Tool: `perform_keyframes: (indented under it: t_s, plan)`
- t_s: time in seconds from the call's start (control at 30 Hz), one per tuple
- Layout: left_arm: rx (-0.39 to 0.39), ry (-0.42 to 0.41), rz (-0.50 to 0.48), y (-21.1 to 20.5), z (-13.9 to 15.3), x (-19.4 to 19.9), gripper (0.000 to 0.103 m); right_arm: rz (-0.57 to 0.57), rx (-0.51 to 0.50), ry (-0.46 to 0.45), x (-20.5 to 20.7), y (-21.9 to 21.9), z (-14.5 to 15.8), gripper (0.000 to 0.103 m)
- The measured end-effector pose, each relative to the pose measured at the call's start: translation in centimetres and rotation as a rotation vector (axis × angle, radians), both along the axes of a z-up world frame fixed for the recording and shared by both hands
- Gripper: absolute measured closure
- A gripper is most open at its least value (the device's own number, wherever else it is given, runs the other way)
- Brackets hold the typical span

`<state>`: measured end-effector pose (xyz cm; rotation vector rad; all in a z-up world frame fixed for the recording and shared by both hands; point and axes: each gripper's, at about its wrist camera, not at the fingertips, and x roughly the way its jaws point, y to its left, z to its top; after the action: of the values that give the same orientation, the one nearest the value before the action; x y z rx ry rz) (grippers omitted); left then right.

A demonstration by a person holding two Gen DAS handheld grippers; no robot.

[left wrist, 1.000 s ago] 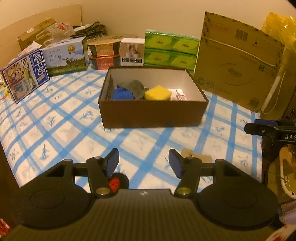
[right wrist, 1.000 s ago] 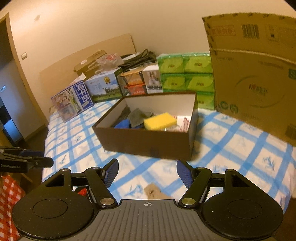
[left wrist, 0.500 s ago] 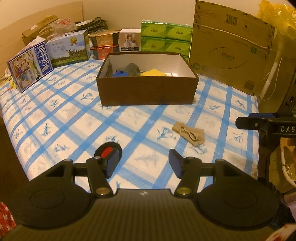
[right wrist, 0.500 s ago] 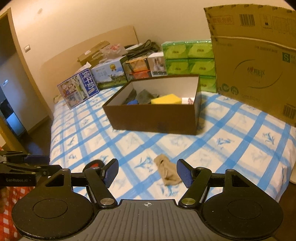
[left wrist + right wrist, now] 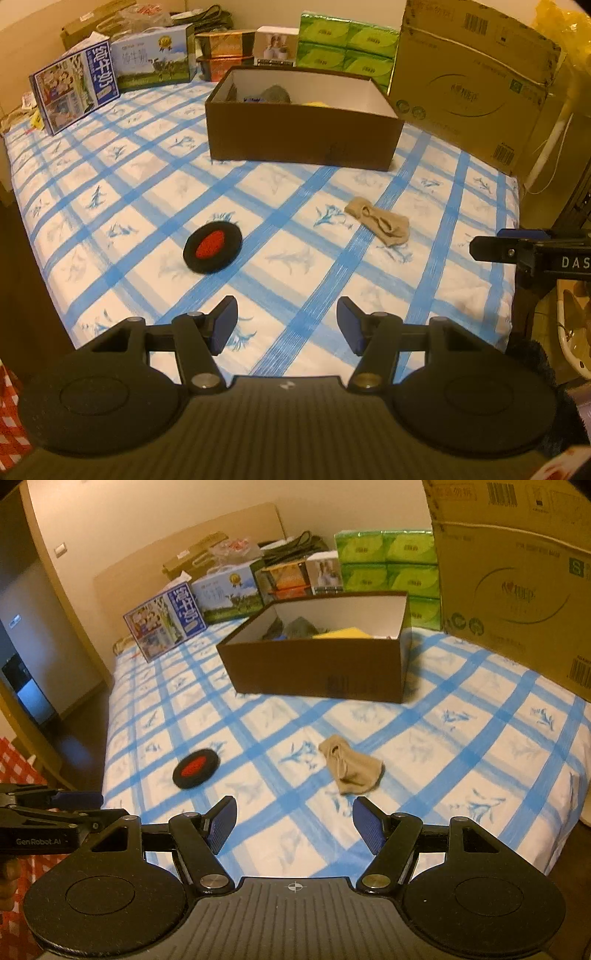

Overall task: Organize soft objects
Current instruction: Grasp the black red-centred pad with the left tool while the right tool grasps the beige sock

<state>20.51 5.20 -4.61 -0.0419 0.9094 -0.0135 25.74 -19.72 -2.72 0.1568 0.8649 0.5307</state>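
Bed with blue-checked sheet [image 5: 110,177]: 1 brown box [image 5: 301,138], open-topped, toward the far edge, holding a grey cloth [image 5: 275,94] and a yellow sponge [image 5: 341,633]; 1 beige sock [image 5: 380,225] and 1 black round pad with red centre [image 5: 212,248] lying apart nearer the front edge. Left gripper [image 5: 286,325], its side lettered "GenRobot.AI" in the right view, and right gripper [image 5: 293,825], lettered "DAS" in the left view: both tilted down over the front edge, jaws standing wide apart, nothing held. Along the far edge: 1 large carton [image 5: 469,85] with barcodes and stacked green packs [image 5: 345,46].
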Motion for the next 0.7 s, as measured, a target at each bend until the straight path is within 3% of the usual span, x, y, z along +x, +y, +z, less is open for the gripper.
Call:
perform_keyframes:
  t_s: [0.3, 0.7]
  plan:
    - [0.016, 0.023, 0.037, 0.2, -1.2, 0.1, 0.046, 0.017, -0.017, 0.051, -0.5, 0.8, -1.8, 0.034]
    - [0.021, 0.054, 0.017, -0.1, -3.4, 1.7, 0.046, 0.048, -0.082, 0.076, 0.3, 2.1, -4.3, 0.034]
